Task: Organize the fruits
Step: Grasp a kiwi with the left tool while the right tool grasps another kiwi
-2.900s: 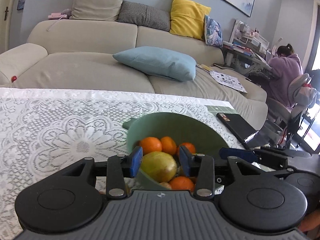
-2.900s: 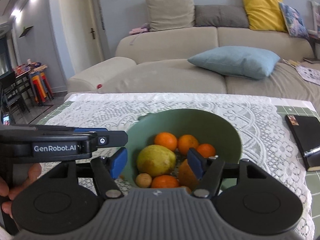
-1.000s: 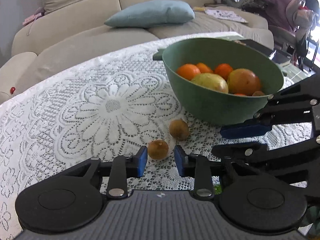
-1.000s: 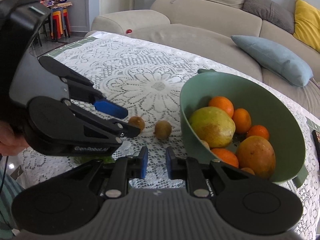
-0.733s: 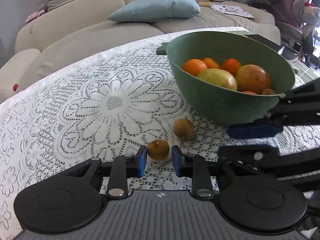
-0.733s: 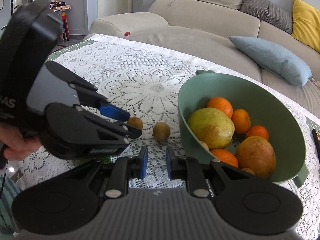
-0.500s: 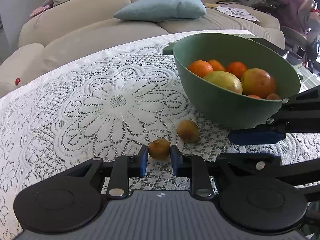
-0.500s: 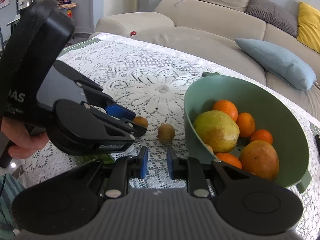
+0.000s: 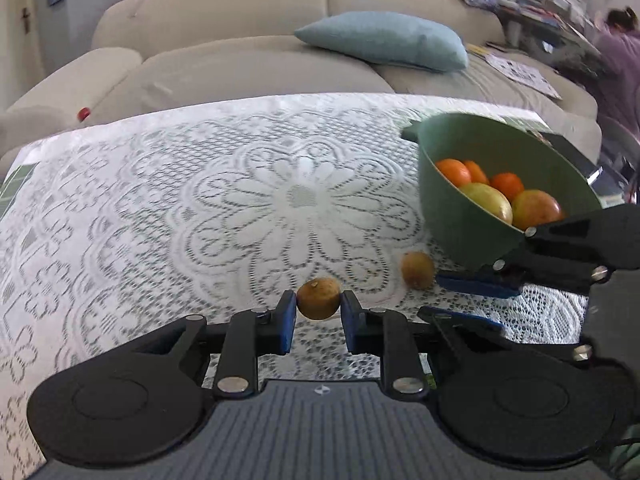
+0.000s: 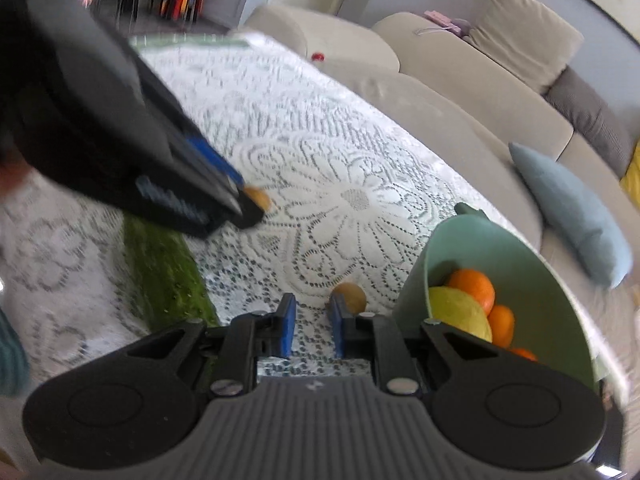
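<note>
Pinching a small brown fruit [image 9: 318, 298], left claw [image 9: 318, 312] over lace-covered worktop [image 9: 160, 220], second brown fruit [image 10: 349, 297] just beyond nearly closed, empty right claw [image 10: 310, 320], green bowl [image 9: 460, 216] of oranges [image 9: 454, 171] to its right, sofa [image 9: 240, 40] beyond.

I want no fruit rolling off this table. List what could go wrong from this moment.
1. The left gripper pinches the small brown fruit only at its pad tips; it might slip out and roll across the lace cloth.
2. The right gripper is nearly shut, empty, beside the second brown fruit; a nudge could send it rolling.
3. The green bowl sits close by and could get bumped.
</note>
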{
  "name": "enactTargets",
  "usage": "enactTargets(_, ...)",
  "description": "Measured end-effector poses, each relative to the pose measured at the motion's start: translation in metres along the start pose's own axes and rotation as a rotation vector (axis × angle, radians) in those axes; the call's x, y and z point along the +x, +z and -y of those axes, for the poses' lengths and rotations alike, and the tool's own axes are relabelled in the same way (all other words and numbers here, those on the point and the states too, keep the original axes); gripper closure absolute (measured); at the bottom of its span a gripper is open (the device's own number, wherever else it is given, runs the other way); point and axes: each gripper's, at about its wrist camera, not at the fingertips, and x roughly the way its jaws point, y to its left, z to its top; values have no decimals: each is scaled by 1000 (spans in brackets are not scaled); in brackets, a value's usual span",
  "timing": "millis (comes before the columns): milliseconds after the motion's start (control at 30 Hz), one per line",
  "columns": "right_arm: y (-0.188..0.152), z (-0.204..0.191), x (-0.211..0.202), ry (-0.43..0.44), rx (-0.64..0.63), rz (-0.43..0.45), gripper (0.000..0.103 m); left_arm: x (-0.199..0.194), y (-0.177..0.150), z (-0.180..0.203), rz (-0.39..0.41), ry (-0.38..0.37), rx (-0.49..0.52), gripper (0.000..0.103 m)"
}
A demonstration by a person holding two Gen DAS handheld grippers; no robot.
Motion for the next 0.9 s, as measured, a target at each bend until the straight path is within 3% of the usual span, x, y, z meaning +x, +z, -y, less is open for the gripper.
enactTargets(133,10,-5,9,-32,-66,-50,92,-9,-2,-9,15,1,-36,77)
enactTargets(267,20,-4,17,-11,-154,-89,91,-14,-4,-17,18,3,-54,77)
enactTargets(400,30,-5,26,-63,-291,-127,75,-14,-6,-23,8,17,-60,77)
enactTargets(600,38,5,39,66,-431,-180,76,-19,-6,-24,20,10,-62,77)
enactTargets(733,36,5,44,105,-570,-225,77,-21,-6,-21,24,8,-50,77)
enactTargets(900,40,6,46,151,-653,-270,78,-21,-4,-18,26,4,-41,77)
